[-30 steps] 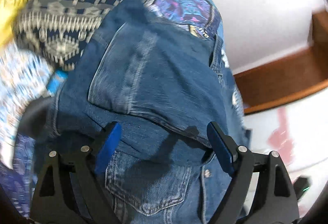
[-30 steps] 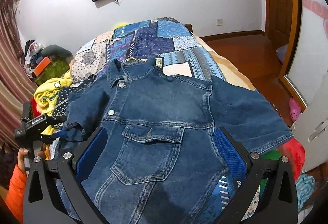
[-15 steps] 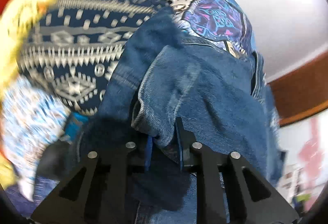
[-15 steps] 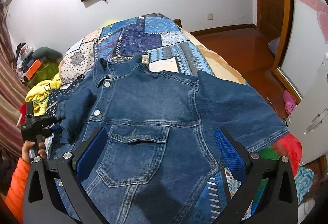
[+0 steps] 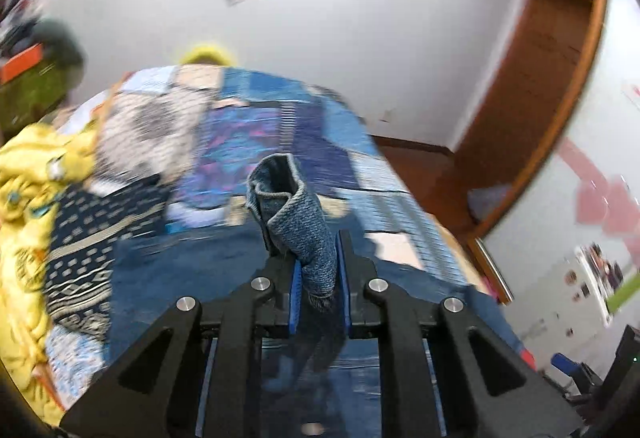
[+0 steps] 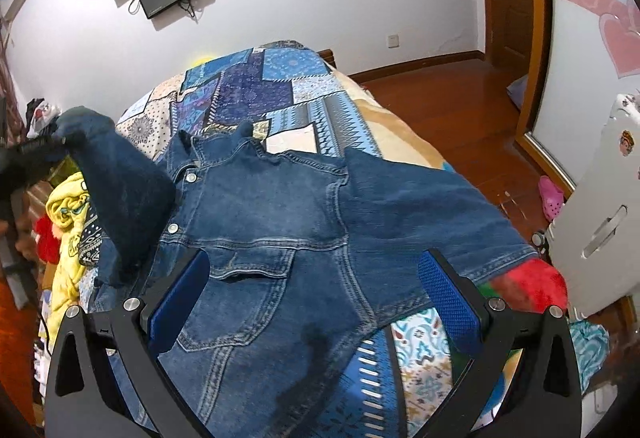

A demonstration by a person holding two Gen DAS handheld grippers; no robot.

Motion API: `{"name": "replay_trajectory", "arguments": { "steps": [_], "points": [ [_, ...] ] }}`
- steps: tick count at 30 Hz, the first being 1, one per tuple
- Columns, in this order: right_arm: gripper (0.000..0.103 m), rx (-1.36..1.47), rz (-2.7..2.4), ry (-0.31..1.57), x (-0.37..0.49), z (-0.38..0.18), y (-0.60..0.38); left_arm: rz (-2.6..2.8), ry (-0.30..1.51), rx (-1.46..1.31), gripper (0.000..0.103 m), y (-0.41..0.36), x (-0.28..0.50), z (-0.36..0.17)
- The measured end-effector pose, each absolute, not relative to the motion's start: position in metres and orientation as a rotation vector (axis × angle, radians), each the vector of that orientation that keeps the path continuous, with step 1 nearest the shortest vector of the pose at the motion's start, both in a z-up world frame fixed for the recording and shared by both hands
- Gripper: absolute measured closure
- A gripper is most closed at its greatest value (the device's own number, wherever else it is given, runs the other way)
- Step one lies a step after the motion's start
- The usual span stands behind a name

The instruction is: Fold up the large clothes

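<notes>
Denim fills the near view: the jacket [image 6: 280, 238] lies front-up on the bed [image 6: 280, 77], collar toward the far wall, hem nearest. Right gripper [image 6: 312, 290] hovers over it, fingers spread wide and holding nothing. Left gripper [image 5: 318, 270] pinches the lifted sleeve [image 5: 296, 222] near the bed's left edge.

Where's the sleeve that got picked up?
The blue denim jacket's sleeve is lifted at the left of the right wrist view, pinched in the left gripper, above the yellow garment.
</notes>
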State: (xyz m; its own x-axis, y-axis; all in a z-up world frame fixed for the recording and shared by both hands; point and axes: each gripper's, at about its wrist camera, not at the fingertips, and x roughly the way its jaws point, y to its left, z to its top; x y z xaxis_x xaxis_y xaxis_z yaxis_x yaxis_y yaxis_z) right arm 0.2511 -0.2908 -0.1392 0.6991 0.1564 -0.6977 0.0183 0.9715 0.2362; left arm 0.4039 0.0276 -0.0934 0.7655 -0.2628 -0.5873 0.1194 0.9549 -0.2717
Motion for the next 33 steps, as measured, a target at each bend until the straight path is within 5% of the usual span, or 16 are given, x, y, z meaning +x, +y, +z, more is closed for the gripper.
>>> {"name": "replay_trajectory", "arguments": {
  "steps": [15,18,20,23,29,33],
  "points": [
    [0.000,0.237,-0.041,0.874,0.232,-0.167,-0.344,-0.474,1.053,0.023,0.087,-0.139,0.390,-0.203],
    [0.000,0.265,-0.040,0.902,0.232,-0.176,-0.353,-0.502,1.073,0.037,0.071,-0.145,0.382,-0.199],
    [0.000,0.308,-0.030,0.918,0.234,-0.182,-0.360,-0.522,1.075,-0.005,0.045,-0.141,0.379,-0.194],
    [0.000,0.364,-0.034,0.927,0.238,-0.188,-0.370,-0.484,1.011,-0.031,0.032,-0.129,0.372,-0.173],
    [0.000,0.488,-0.006,0.962,0.250,-0.201,-0.395,-0.325,0.877,0.007,0.013,-0.079,0.362,-0.144],
    [0.000,0.561,0.020,1.023,0.261,-0.220,-0.412,-0.213,0.848,0.044,0.012,-0.042,0.353,-0.148]
  ]
}}
